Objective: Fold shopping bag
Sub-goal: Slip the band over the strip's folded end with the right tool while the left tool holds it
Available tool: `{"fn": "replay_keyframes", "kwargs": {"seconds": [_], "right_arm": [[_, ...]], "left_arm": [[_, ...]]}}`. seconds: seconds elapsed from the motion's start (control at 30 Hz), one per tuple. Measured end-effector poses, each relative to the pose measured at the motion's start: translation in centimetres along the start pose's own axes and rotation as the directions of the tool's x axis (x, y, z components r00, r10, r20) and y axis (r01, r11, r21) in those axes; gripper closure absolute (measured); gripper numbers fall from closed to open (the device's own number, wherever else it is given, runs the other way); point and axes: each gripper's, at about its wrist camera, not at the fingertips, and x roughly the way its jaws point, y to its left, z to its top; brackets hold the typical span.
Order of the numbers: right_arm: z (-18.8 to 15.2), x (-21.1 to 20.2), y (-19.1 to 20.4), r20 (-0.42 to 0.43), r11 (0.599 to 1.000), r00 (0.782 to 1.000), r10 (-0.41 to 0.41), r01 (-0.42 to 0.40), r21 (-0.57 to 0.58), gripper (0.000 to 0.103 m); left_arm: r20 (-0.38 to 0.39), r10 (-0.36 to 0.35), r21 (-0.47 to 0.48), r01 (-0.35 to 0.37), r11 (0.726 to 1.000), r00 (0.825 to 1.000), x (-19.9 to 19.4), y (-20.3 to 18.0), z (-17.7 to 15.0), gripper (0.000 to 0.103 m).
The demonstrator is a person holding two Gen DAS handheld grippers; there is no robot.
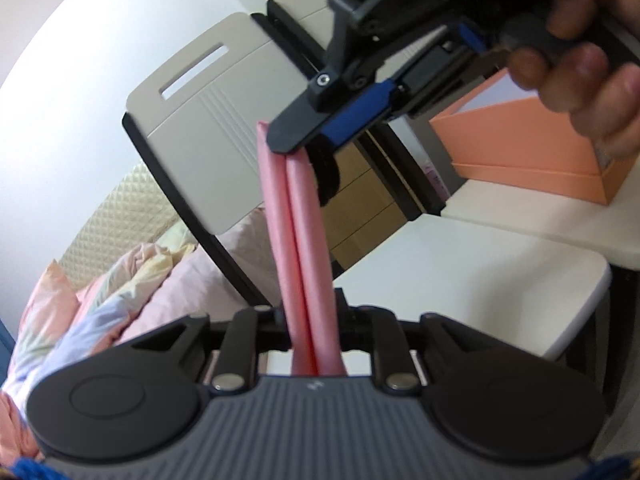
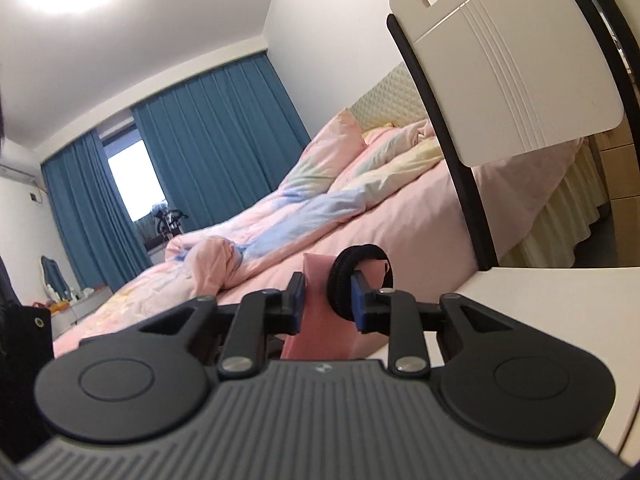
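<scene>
The pink shopping bag [image 1: 296, 232] is folded into a long narrow strip held in the air. My left gripper [image 1: 314, 312] is shut on its near end. The strip runs up to my right gripper [image 1: 292, 150], which a person's hand [image 1: 580, 68] holds at the upper right. In the right wrist view, my right gripper [image 2: 328, 304] is shut on the pink bag [image 2: 316, 320], with a blue pad on each side of it. A black elastic band [image 2: 334, 284] is looped around the right finger, and the band [image 1: 328, 176] hangs beside the strip in the left wrist view.
A white table [image 1: 440, 272] lies below and to the right, with an orange box [image 1: 520, 152] on its far part. A chair with a cream back [image 1: 208, 128] stands behind the bag. Further back are a bed with pink bedding [image 2: 280, 220] and blue curtains [image 2: 208, 128].
</scene>
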Motion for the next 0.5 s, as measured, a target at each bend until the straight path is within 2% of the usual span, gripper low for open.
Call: {"fn": "replay_keyframes", "kwargs": {"seconds": [0.17,0.3,0.4,0.5], "right_arm": [[-0.1,0.4,0.7,0.009,0.999,1.0,-0.015,0.016,-0.036,0.082],[-0.2,0.5,1.2,0.006,0.999,1.0,-0.017,0.017,-0.048,0.082],[-0.5,1.0,1.7,-0.014,0.997,1.0,-0.019,0.018,-0.076,0.083],[-0.9,1.4,2.1,-0.034,0.996,0.999,-0.014,0.011,-0.085,0.083]], "left_arm": [[0.01,0.014,0.008,-0.014,1.0,1.0,-0.1,0.0,0.1,0.068],[0.021,0.017,-0.055,-0.016,0.998,1.0,-0.2,1.0,0.2,0.063],[0.026,0.018,-0.102,-0.015,0.995,0.999,-0.3,1.8,0.4,0.061],[0.029,0.023,-0.129,-0.019,0.991,0.999,-0.4,2.2,0.5,0.063]]}}
